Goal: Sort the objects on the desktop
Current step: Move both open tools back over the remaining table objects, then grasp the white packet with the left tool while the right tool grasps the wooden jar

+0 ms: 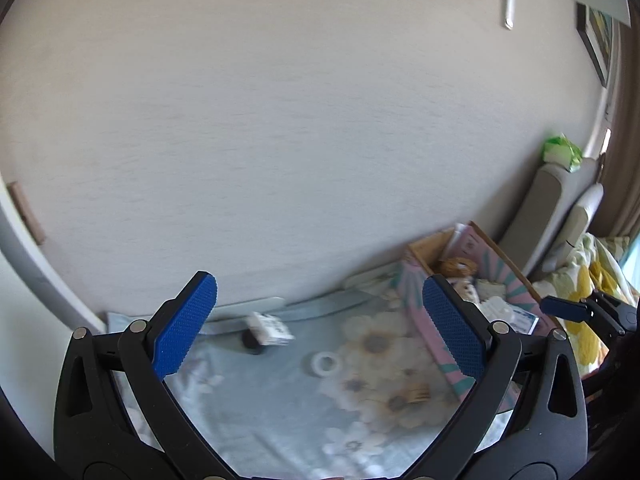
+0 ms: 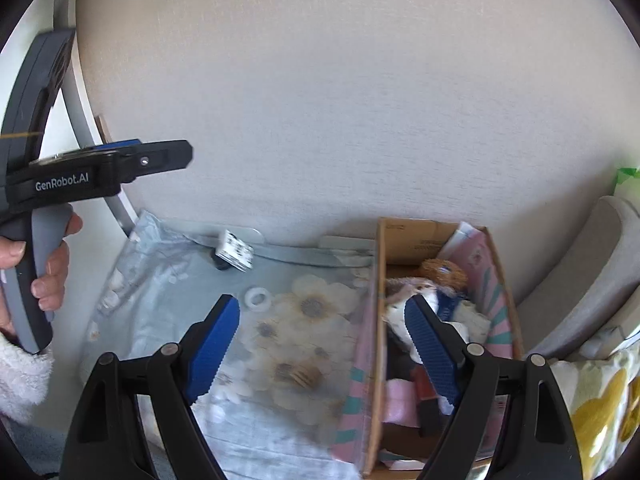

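A cardboard box [image 2: 416,236] [image 1: 434,246] stands at the right of the floral tablecloth [image 2: 288,364] and holds a plush toy [image 2: 442,272] and several other items. A small white box [image 2: 235,255] [image 1: 270,328] leans on a dark round object [image 1: 250,340] near the wall. A white tape ring [image 2: 258,299] [image 1: 325,363] lies on the cloth. My left gripper [image 1: 320,324] is open and empty above the cloth. My right gripper [image 2: 322,344] is open and empty, with its right finger over the cardboard box.
A plain wall [image 1: 280,120] runs close behind the table. A grey cushioned seat [image 2: 592,272] and a yellow floral fabric [image 2: 600,408] lie to the right. The left gripper's body, held in a hand [image 2: 52,276], shows at the left of the right wrist view.
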`<state>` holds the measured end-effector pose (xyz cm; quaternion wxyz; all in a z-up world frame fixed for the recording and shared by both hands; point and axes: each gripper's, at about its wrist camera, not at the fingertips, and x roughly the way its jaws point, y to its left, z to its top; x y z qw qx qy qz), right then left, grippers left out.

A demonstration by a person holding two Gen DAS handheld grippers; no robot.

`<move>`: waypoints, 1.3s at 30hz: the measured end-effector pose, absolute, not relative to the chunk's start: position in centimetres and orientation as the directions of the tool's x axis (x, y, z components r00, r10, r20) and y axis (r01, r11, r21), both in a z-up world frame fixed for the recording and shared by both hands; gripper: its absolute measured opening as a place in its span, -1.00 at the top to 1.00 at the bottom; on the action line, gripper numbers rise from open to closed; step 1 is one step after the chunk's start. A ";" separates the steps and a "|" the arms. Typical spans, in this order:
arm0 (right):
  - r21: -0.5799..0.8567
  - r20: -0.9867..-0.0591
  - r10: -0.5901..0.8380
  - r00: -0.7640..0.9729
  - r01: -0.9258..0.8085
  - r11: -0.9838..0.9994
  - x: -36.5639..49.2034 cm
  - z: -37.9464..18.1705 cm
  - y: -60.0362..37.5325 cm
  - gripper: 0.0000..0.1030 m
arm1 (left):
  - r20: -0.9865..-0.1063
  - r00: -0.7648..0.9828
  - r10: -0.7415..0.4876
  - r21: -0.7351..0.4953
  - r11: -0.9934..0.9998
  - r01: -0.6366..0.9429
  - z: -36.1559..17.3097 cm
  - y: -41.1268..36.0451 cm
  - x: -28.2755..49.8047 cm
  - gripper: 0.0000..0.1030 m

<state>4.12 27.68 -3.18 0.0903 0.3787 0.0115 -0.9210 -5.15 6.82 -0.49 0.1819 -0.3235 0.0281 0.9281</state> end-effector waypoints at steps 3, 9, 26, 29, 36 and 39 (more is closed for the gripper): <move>0.070 -0.711 -0.162 -0.684 0.160 -0.985 4.0 -4.0 26.5 -0.59 | -0.622 -0.725 0.296 -0.074 -0.944 -0.322 -1.3 4.1 -5.8 -0.99; 0.115 -0.760 -0.152 -0.632 0.100 -0.988 4.6 -8.5 23.1 -0.59 | -0.683 -0.674 0.281 -0.117 -0.953 -0.279 -6.0 -0.5 -7.3 -0.99; 0.109 -0.798 0.055 -0.600 -0.234 -0.966 4.3 -20.6 21.6 -0.59 | -0.703 -0.618 0.352 0.014 -0.862 -0.507 -19.3 3.6 -14.9 -0.99; 0.115 -0.788 0.071 -0.612 -0.259 -0.959 3.6 -21.3 22.1 -0.59 | -0.685 -0.642 0.345 0.060 -0.851 -0.522 -20.7 3.9 -15.3 -0.99; 0.073 -0.767 0.146 -0.625 -0.311 -0.948 2.8 -22.2 22.4 -0.59 | -0.668 -0.644 0.372 0.099 -0.814 -0.572 -23.0 4.4 -16.0 -0.78; 0.056 -0.778 0.167 -0.605 -0.331 -0.942 2.5 -22.7 22.6 -0.58 | -0.686 -0.623 0.375 0.108 -0.795 -0.597 -23.9 4.7 -16.3 -0.50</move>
